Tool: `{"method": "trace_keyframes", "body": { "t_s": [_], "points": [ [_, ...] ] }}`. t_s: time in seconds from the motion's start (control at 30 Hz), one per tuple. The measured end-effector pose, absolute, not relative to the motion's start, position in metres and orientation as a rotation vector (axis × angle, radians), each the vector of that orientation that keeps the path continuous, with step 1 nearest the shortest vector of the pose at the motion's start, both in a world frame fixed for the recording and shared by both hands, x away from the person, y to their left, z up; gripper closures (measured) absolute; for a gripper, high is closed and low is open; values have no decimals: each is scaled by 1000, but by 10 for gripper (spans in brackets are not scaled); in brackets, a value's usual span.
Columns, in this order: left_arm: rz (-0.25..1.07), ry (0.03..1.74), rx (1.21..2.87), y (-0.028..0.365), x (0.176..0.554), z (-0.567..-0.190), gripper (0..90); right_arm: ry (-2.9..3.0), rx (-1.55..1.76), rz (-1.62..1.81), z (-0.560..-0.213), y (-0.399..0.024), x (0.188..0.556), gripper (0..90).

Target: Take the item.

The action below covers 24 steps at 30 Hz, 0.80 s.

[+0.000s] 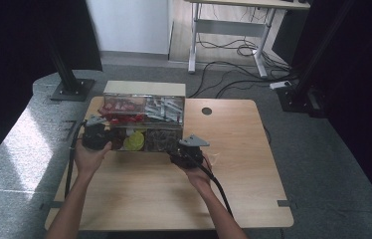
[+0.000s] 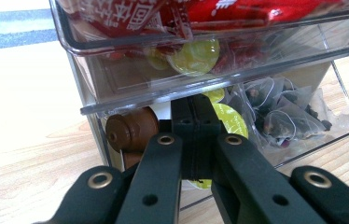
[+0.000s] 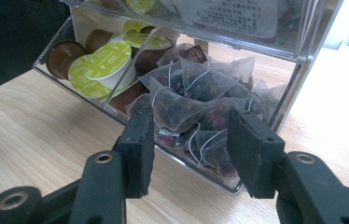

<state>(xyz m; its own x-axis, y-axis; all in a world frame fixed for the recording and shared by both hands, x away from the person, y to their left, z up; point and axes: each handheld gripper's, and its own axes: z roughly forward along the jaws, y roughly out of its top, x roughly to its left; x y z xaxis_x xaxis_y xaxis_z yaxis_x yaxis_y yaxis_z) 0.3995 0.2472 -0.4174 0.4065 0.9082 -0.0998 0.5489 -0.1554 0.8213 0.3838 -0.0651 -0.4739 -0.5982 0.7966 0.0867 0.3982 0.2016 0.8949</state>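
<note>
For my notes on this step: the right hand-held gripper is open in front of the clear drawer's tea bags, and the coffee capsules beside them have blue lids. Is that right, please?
Nearly. The right hand-held gripper is open before the tea bags in the clear drawer, but the coffee capsules beside them have yellow-green lids, not blue. The right gripper view shows it.

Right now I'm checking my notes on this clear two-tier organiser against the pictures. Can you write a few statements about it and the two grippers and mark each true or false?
1. The left gripper is shut. True.
2. The right gripper is clamped tight on a wooden spoon. False: its jaws stand apart in front of the pyramid tea bags.
3. The lower drawer of the clear plastic organiser holds green-lidded capsules. True.
4. The red packets lie on the wooden table. False: they sit in the top tier.
</note>
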Motion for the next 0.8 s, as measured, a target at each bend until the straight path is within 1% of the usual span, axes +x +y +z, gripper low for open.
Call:
{"method": "trace_keyframes", "body": {
  "t_s": [0.8],
  "points": [
    [542,1253,1834,247,399,-418,900,2107,1121,1333,-487,-48,396,535]
  ]
}}
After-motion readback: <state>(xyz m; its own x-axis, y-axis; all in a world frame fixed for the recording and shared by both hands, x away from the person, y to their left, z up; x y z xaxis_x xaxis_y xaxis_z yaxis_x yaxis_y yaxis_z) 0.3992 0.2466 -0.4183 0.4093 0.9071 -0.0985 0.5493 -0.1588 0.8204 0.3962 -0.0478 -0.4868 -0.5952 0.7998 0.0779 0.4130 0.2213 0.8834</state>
